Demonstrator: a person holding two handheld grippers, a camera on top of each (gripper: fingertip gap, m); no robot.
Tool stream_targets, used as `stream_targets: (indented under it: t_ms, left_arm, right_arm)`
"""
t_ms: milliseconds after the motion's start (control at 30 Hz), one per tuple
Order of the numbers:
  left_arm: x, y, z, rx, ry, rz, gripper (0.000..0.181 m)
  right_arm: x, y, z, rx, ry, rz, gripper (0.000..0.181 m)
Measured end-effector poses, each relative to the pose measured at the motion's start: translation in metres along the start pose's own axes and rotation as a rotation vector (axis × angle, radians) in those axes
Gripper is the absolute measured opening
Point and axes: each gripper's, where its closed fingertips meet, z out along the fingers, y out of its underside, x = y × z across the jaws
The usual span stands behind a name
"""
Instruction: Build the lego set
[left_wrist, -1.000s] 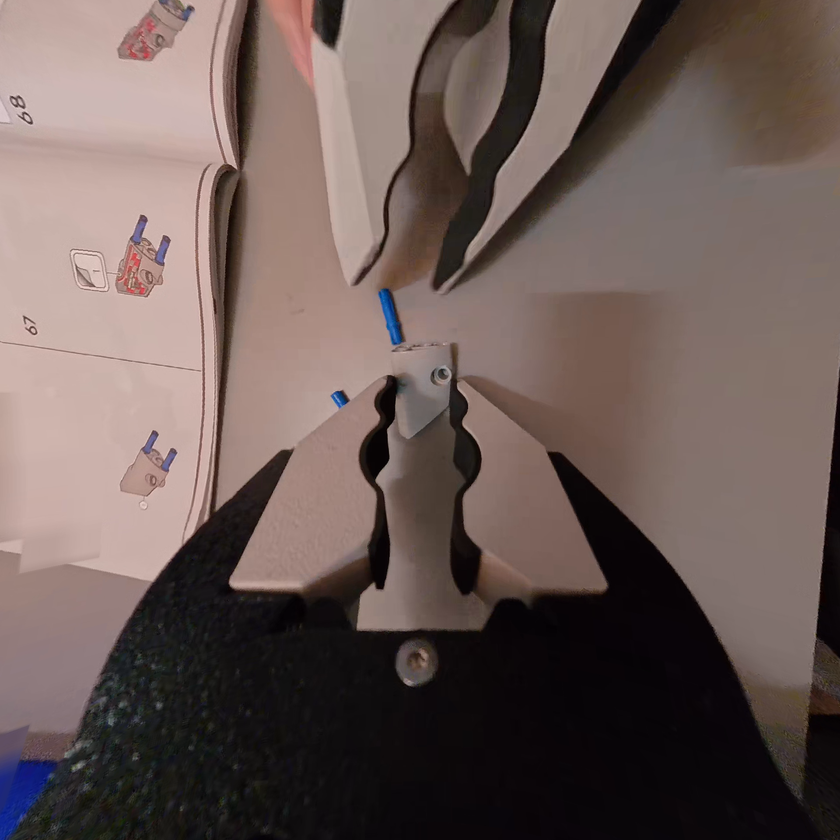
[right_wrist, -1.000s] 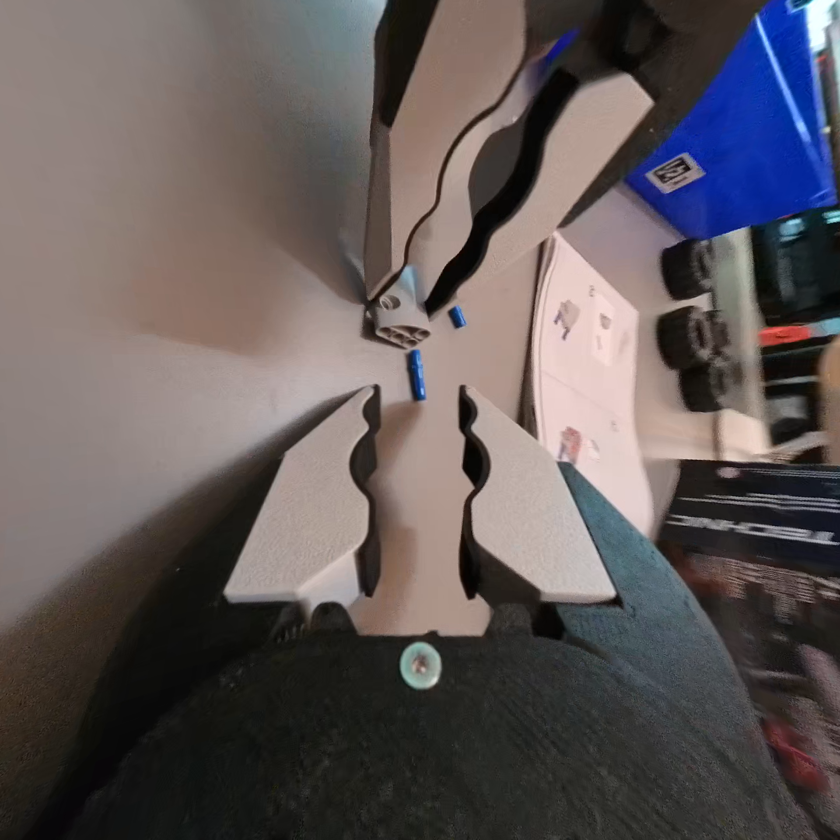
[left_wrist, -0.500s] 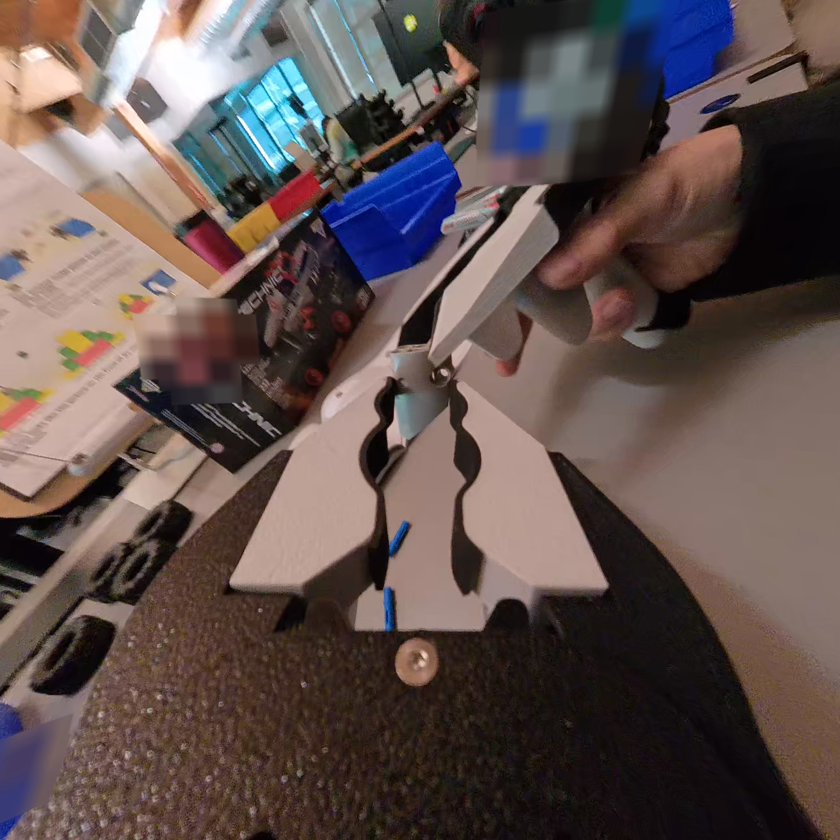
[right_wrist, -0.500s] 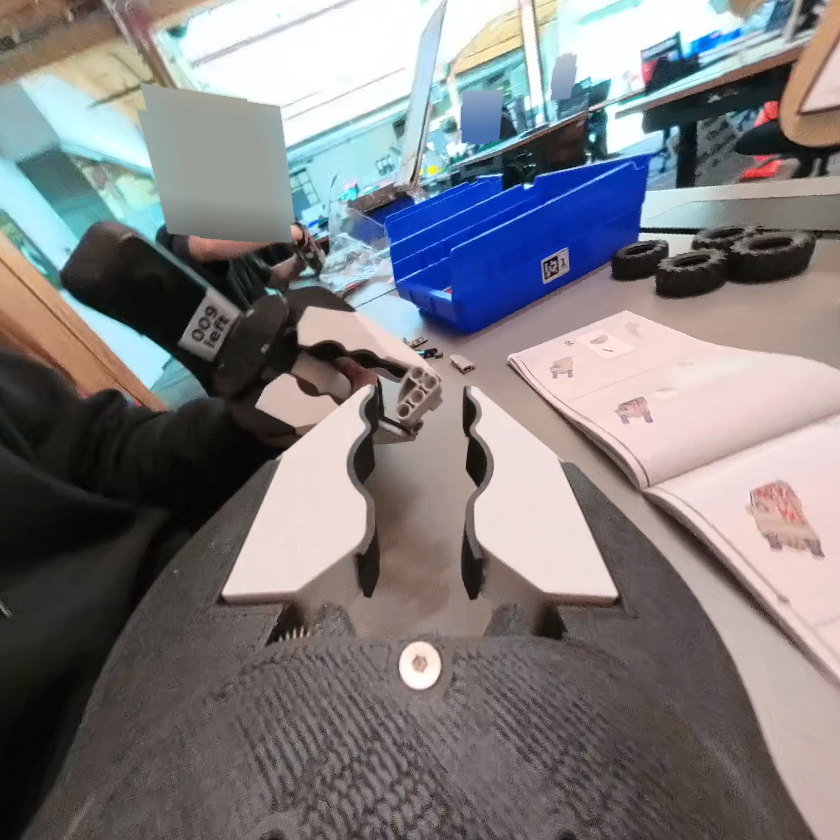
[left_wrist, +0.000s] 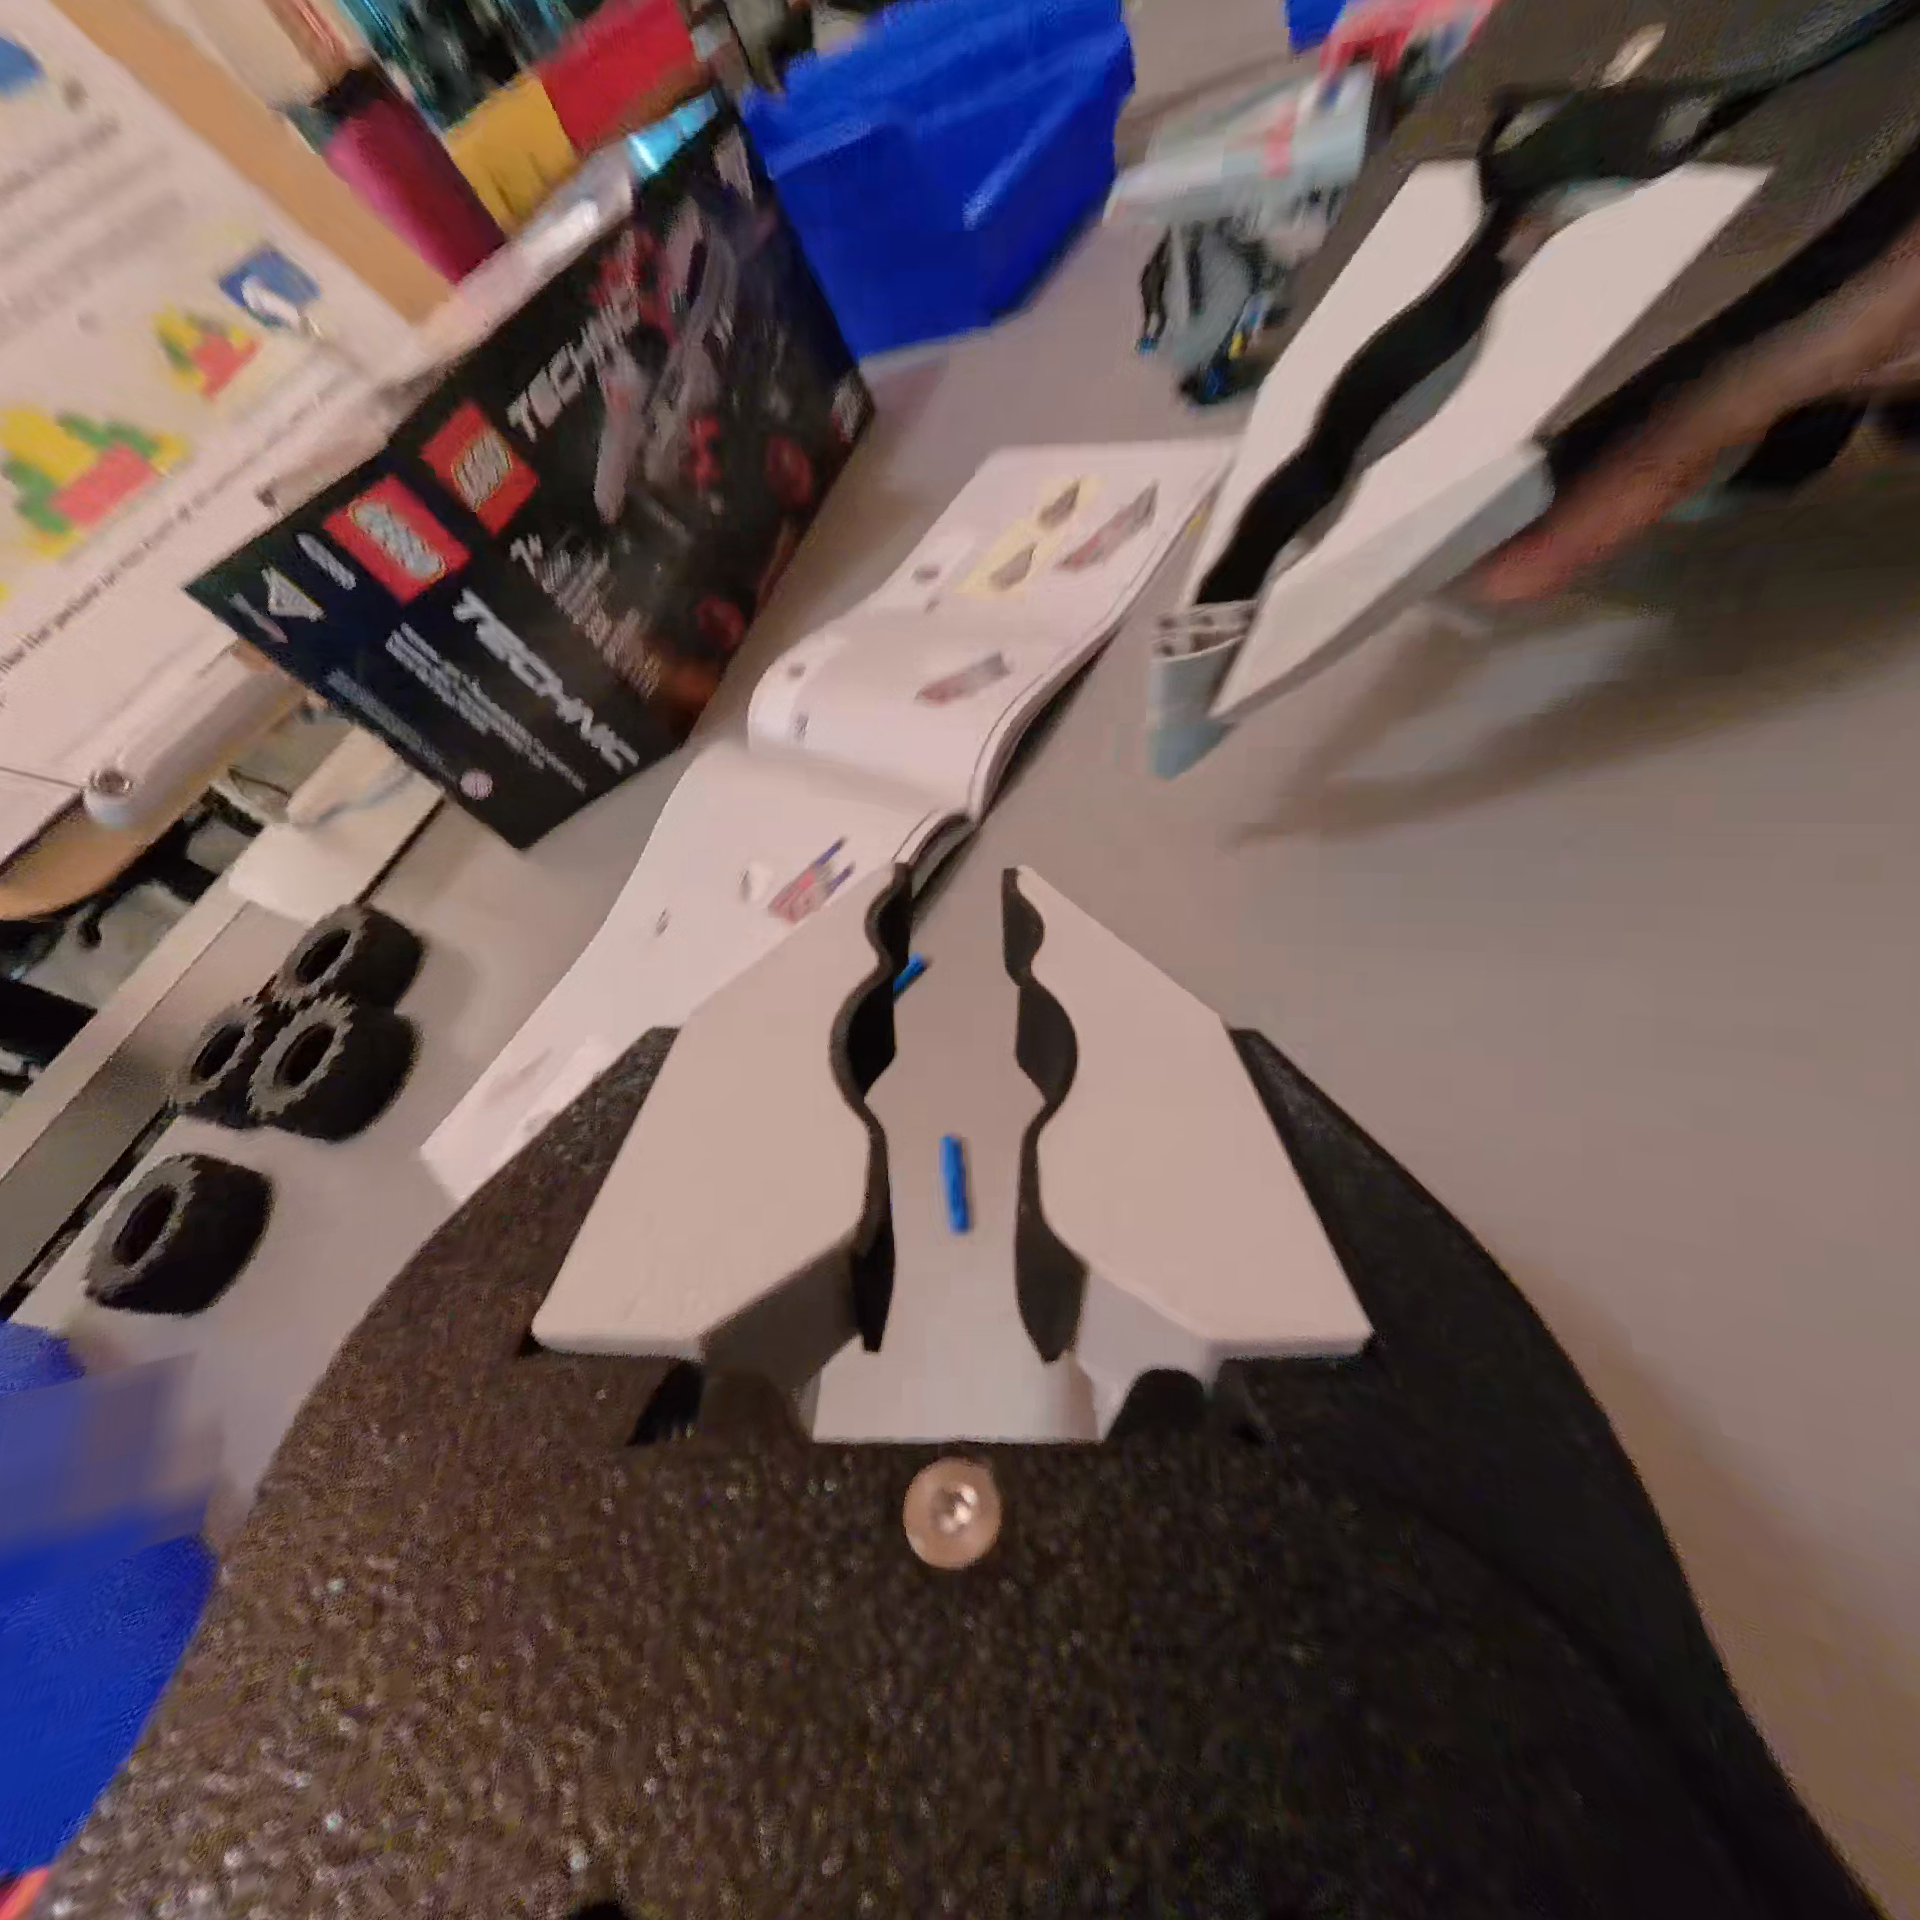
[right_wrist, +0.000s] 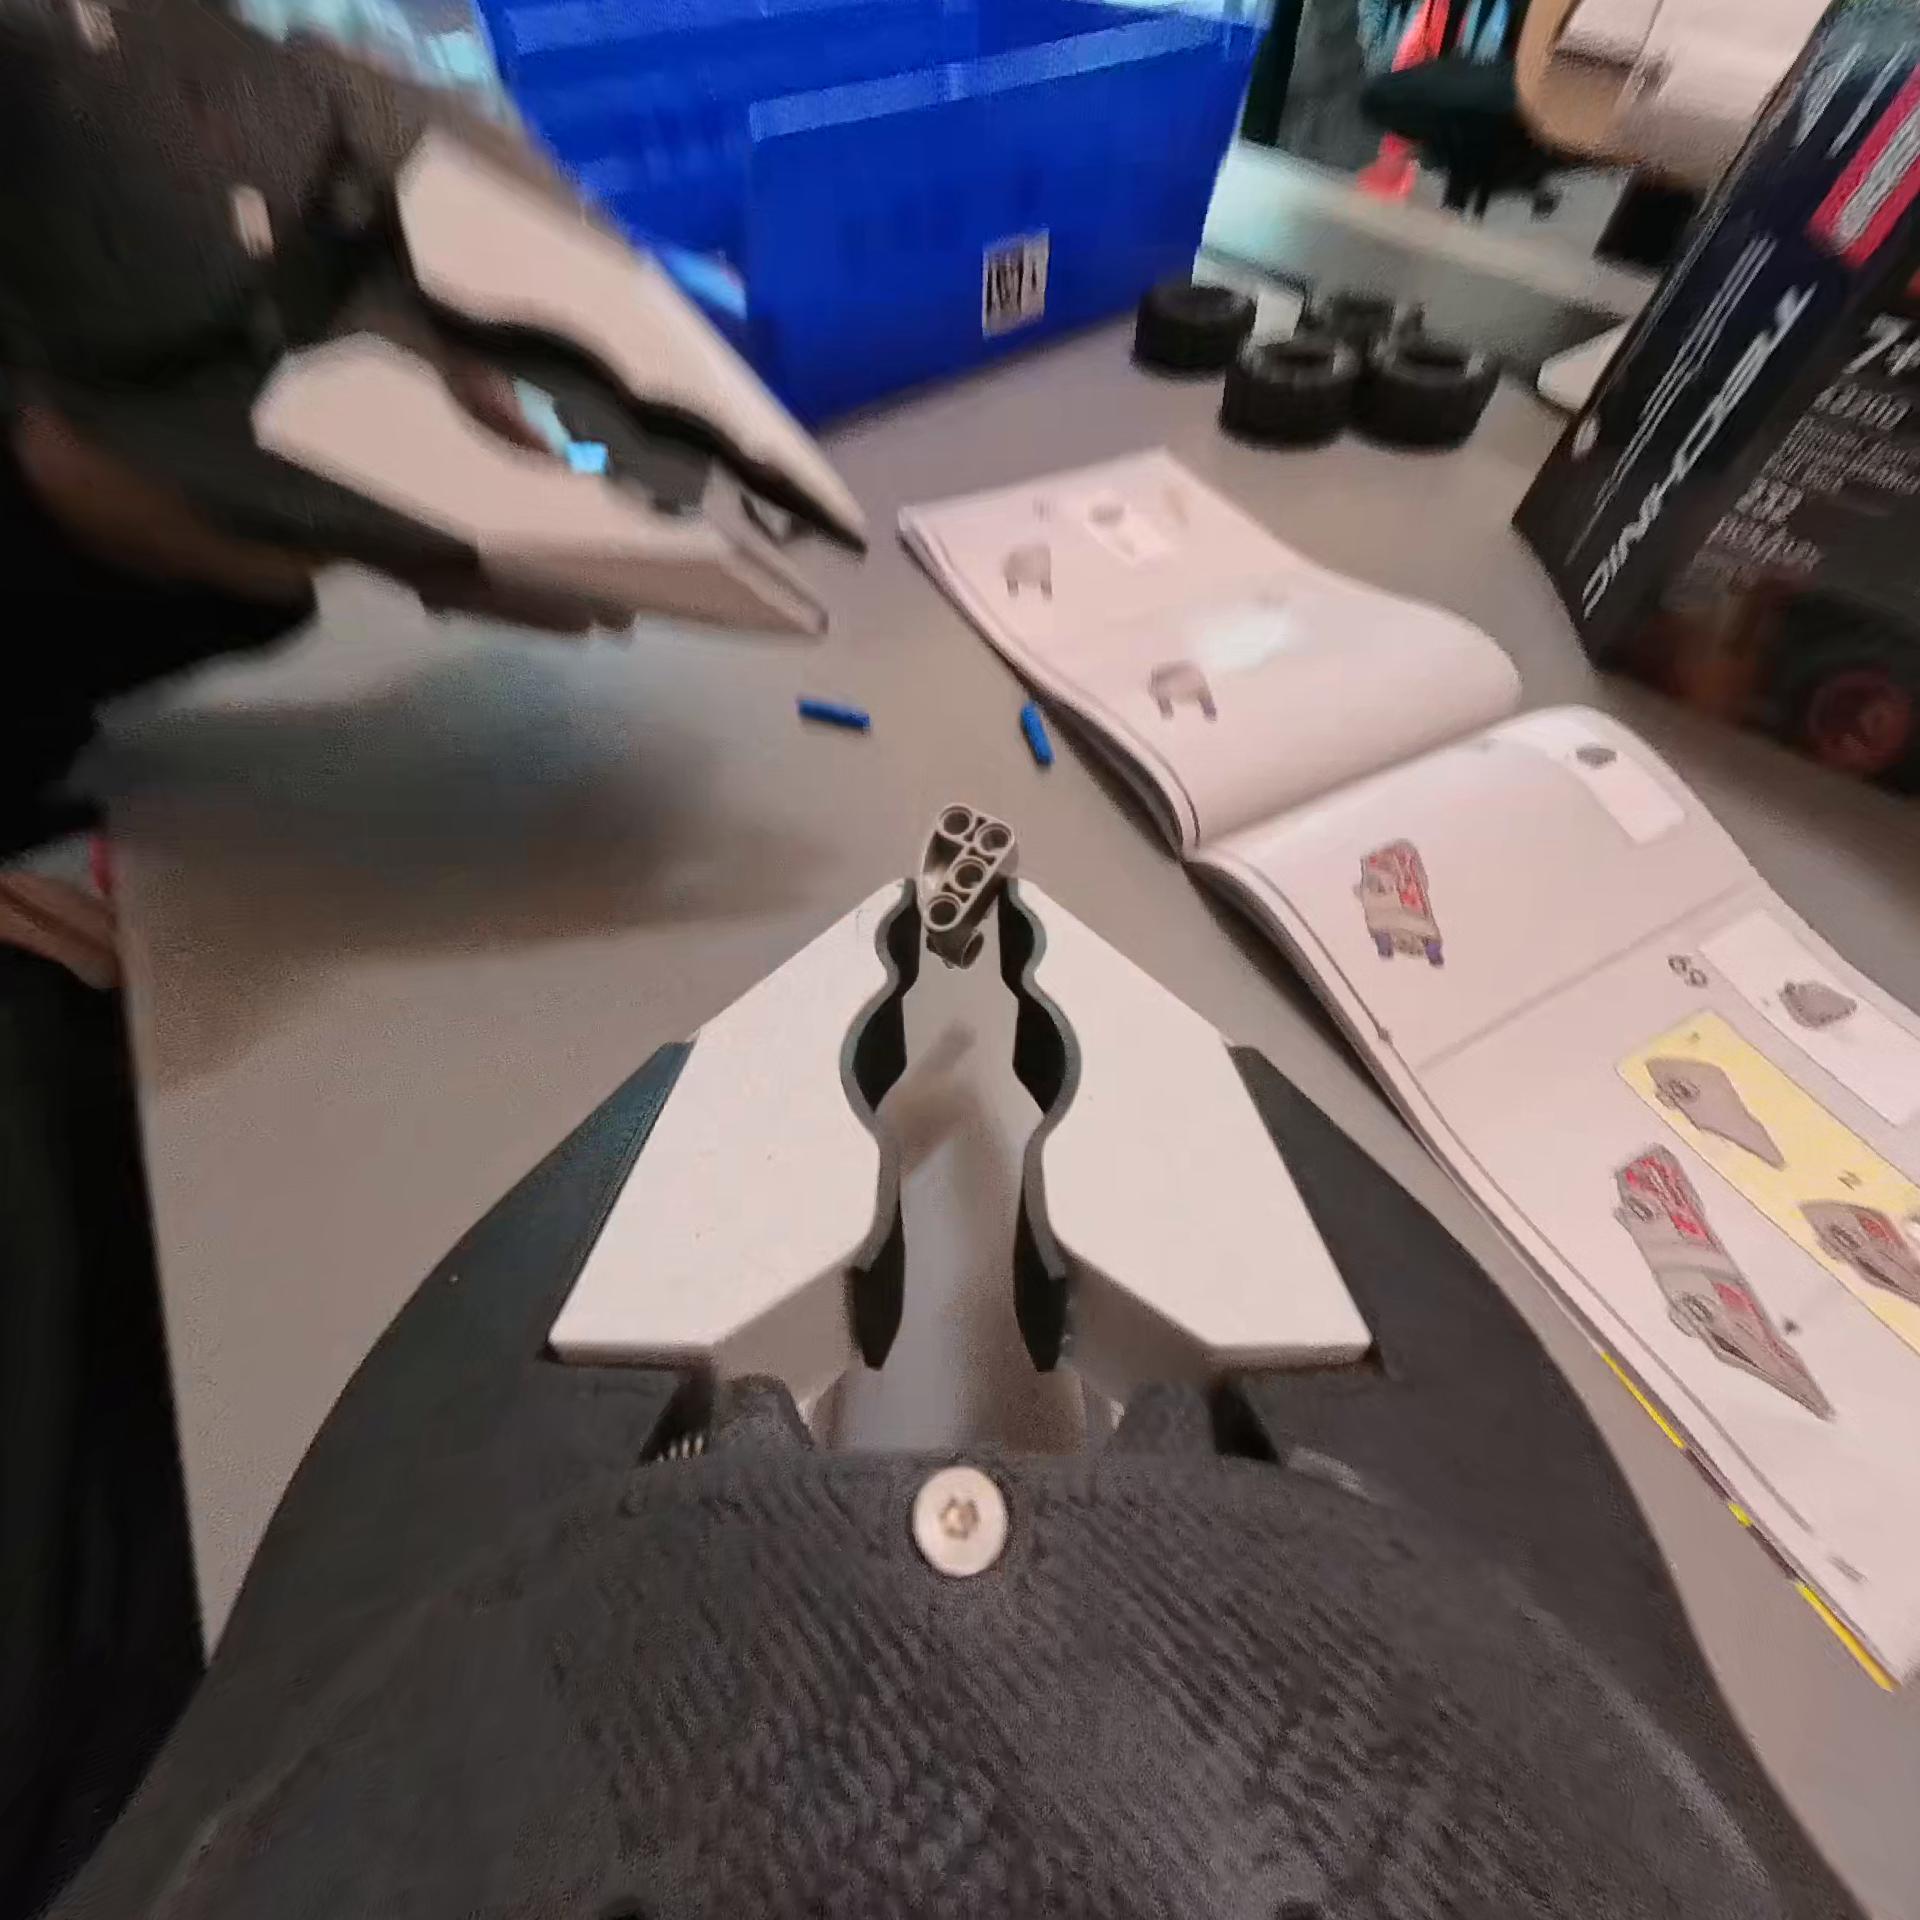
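Observation:
My right gripper (right_wrist: 956, 885) is shut on a small grey lego beam (right_wrist: 966, 862), held upright at its fingertips above the table. In the left wrist view the right gripper (left_wrist: 1210, 665) is at the upper right with the beam (left_wrist: 1179, 717) hanging from its tips. My left gripper (left_wrist: 954, 883) is open and empty, low over the table. In the right wrist view it (right_wrist: 840, 582) is at the upper left. Two blue pins (right_wrist: 831, 714) (right_wrist: 1034, 732) lie on the table between the grippers. One pin (left_wrist: 954, 1184) shows between my left fingers.
An open instruction booklet (right_wrist: 1299, 665) lies right of the pins. A dark lego box (right_wrist: 1745, 364) stands behind it. Black tyres (right_wrist: 1309, 384) and a blue bin (right_wrist: 935, 156) are farther back. A partly built model (left_wrist: 1205, 301) sits beyond the booklet. From the left gripper's tips to the pin (left_wrist: 954, 1184) is close to 8 cm. It is also in sight in the right wrist view (right_wrist: 835, 716).
The grey beam has passed from my left gripper to my right one. The left gripper let go and drew back; the right gripper closed on the beam and the two moved apart.

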Motion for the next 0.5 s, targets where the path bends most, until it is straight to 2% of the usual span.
stream_targets:
  t_ms: [67, 167, 333, 500]
  left_arm:
    - [-0.010, 0.016, 0.006, -0.129, 0.094, 0.044, 0.017]
    - [-0.021, 0.037, 0.021, -0.309, 0.228, 0.156, 0.019]
    - [-0.014, 0.054, 0.042, -0.418, 0.424, 0.202, 0.013]
    - [-0.013, 0.059, 0.056, -0.468, 0.448, 0.291, 0.013]
  right_arm:
    - [0.004, 0.012, 0.004, -0.098, 0.031, -0.044, 0.013]
    - [0.003, 0.019, 0.011, -0.152, 0.022, -0.063, 0.013]
    - [0.008, 0.032, 0.016, -0.209, 0.011, -0.048, 0.013]
    - [0.007, 0.046, 0.020, -0.297, 0.004, -0.102, 0.009]
